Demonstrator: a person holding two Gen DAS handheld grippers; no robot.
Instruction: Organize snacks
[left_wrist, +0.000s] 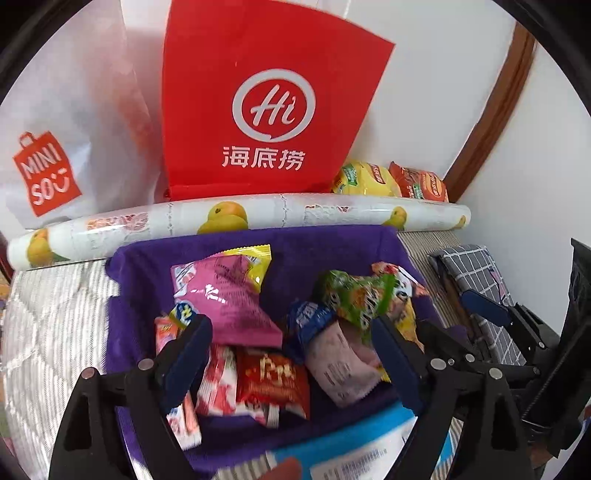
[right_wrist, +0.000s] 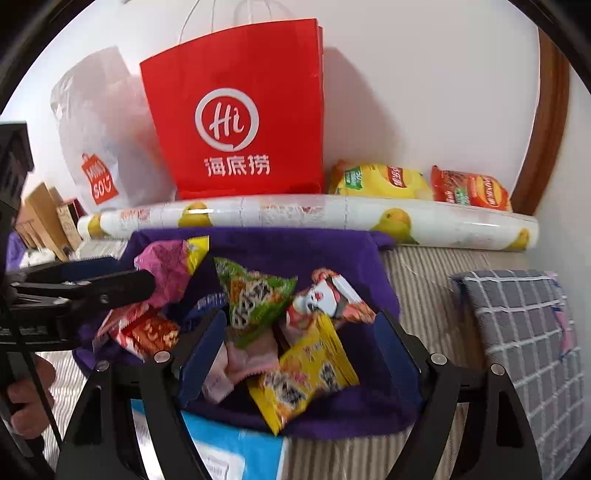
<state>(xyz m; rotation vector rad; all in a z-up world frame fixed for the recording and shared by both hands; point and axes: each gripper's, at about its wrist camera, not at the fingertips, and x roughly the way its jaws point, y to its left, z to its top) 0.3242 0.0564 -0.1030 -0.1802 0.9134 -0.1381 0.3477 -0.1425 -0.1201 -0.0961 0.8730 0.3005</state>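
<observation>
A purple fabric bin (left_wrist: 122, 295) (right_wrist: 354, 258) holds several snack packets: a pink one (left_wrist: 225, 299) (right_wrist: 166, 269), a green one (left_wrist: 354, 295) (right_wrist: 255, 295), a red one (left_wrist: 271, 384), a yellow one (right_wrist: 306, 373) and a pale pink one (left_wrist: 340, 362). My left gripper (left_wrist: 291, 354) is open and empty, low over the bin's near side; it also shows in the right wrist view (right_wrist: 110, 284). My right gripper (right_wrist: 299, 350) is open and empty above the yellow and pale pink packets; it also shows in the left wrist view (left_wrist: 484, 306).
A fruit-print roll (left_wrist: 240, 221) (right_wrist: 306, 218) lies behind the bin. A red paper bag (left_wrist: 266, 99) (right_wrist: 240, 125) and a white Miniso bag (left_wrist: 48, 173) stand at the wall. Yellow (right_wrist: 380, 181) and orange (right_wrist: 472, 192) chip bags lie right. A grey checked cloth (right_wrist: 524, 332) is right, a blue box (right_wrist: 236, 450) near.
</observation>
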